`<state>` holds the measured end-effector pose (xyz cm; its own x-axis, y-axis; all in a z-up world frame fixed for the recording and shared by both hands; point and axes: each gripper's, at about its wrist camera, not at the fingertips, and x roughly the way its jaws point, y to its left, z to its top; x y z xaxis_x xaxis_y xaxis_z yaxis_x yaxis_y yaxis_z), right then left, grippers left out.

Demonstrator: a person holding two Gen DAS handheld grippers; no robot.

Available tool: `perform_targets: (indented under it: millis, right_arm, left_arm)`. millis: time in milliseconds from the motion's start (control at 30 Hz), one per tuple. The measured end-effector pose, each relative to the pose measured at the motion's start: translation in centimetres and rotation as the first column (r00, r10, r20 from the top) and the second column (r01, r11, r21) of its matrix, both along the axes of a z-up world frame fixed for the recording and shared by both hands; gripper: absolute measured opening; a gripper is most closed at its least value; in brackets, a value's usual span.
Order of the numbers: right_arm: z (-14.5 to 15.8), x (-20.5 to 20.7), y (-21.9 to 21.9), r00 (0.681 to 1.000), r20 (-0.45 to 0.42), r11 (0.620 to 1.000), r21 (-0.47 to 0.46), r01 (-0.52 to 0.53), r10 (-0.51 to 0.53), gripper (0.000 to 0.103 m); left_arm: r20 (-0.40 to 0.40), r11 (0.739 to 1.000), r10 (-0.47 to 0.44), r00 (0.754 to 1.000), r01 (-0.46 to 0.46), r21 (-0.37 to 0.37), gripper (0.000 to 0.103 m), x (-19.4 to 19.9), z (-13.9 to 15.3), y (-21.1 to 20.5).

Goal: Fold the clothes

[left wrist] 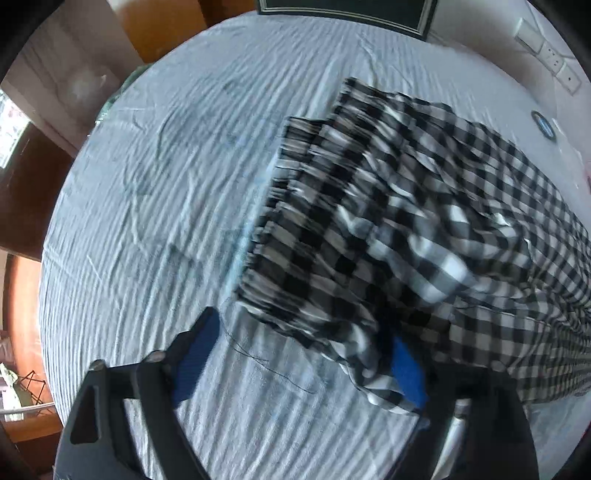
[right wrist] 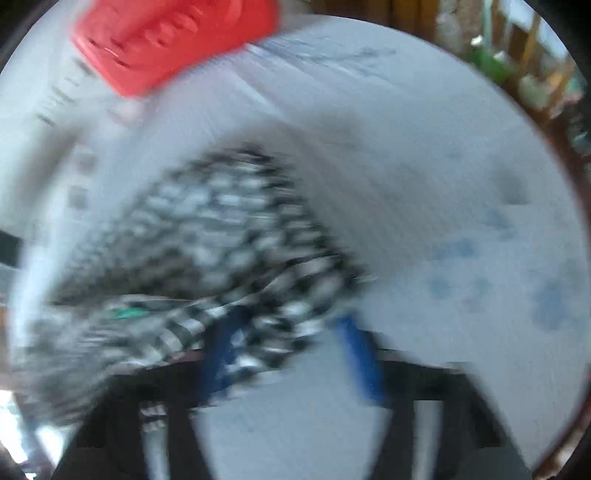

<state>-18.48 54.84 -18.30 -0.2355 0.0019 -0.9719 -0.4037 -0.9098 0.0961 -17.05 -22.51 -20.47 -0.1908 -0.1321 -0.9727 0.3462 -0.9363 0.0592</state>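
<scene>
A black-and-white checked garment [left wrist: 406, 229] lies bunched on the striped pale bedsheet [left wrist: 166, 206], to the right in the left wrist view. My left gripper [left wrist: 299, 365] is open; its blue-padded fingers [left wrist: 195, 365] stand wide apart, and a fold of the garment drapes over the right pad. The right wrist view is blurred by motion. There the same garment [right wrist: 207, 236] lies left of centre. My right gripper [right wrist: 291, 354] is open, and the cloth's edge hangs over its left blue finger [right wrist: 218, 354].
A red object [right wrist: 166, 40] sits at the far edge of the bed in the right wrist view. A dark framed panel [left wrist: 347, 11] and wall sockets [left wrist: 546, 55] are beyond the bed. Wooden furniture [left wrist: 22, 206] stands to the left.
</scene>
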Motion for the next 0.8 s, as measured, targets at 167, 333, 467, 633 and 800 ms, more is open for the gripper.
perform_targets:
  millis: [167,333,467,633,800]
  right_arm:
    - [1.8,1.7,1.7,0.993,-0.089,0.996,-0.053,0.069,-0.074,0.055]
    - [4.2,3.8,2.4,0.974,-0.196,0.987,-0.134,0.089,-0.115,0.089]
    - [3.1,4.2,2.6,0.971,-0.187,0.969,-0.223,0.105,-0.148,0.089]
    - [2.3,4.0,2.1,0.972,-0.165,0.965,-0.229,0.129,-0.169,0.089]
    - [0.5,3.0,1.5,0.977,-0.128,0.967,-0.214,0.139,-0.169,0.090]
  left_arm:
    - [-0.059,0.998,0.017,0.998,-0.014,0.060,0.096,1.3,2.6,-1.9]
    - [-0.186,0.989,0.063,0.981,-0.036,0.145,0.103,2.5,6.5,-3.3]
    - [-0.170,0.990,0.057,0.984,-0.033,0.141,0.103,2.1,5.4,-2.6]
    - [-0.105,0.991,0.040,0.994,-0.026,0.130,0.103,1.3,1.8,-1.1]
    - [-0.060,0.992,0.035,0.998,-0.027,0.127,0.103,0.4,-0.7,-0.3]
